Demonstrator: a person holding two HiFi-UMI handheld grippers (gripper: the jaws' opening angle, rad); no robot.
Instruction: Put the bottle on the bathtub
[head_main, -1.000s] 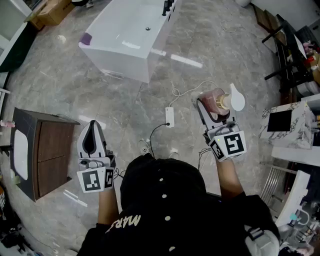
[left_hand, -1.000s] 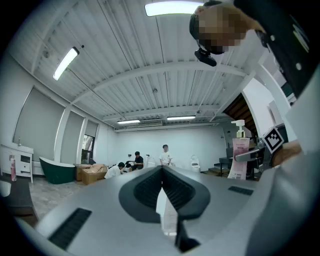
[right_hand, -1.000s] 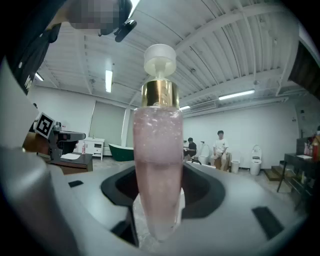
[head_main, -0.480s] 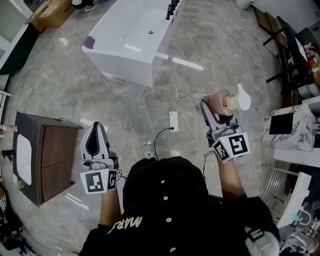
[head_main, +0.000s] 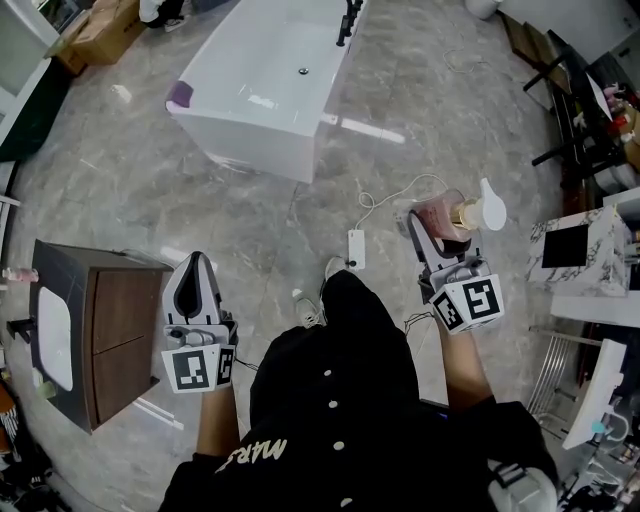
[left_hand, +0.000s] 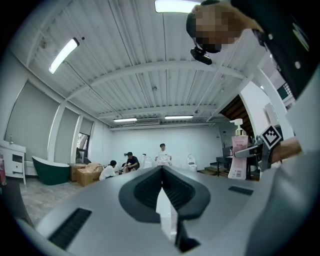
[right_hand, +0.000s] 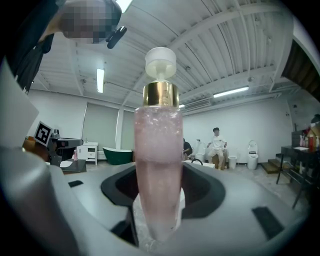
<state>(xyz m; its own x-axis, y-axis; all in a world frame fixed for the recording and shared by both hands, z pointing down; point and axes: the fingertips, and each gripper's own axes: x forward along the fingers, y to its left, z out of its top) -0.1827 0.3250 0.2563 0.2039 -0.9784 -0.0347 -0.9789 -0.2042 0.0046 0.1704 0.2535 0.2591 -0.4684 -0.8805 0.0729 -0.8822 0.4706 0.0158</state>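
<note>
Gripping a pink pump bottle (head_main: 445, 208) upright in the right gripper (head_main: 430, 225), well short of the white bathtub (head_main: 243, 140). Holding the left gripper (head_main: 195, 272) pinched shut and empty, about as far from the bathtub. Likely mid-carry: next, crossing the marble floor (head_main: 300, 225) to the bathtub, then lowering the bottle gently onto its flat rim.

Translucent plastic pump bottle (head_main: 440, 214): pink body, gold collar, white pump.
Rectangular glossy bathtub (head_main: 250, 140): white, purple corner patch.
Stone floor (head_main: 130, 190) around bathtub: grey, veined.
Boxy wooden cabinet (head_main: 118, 335): dark brown.
</note>
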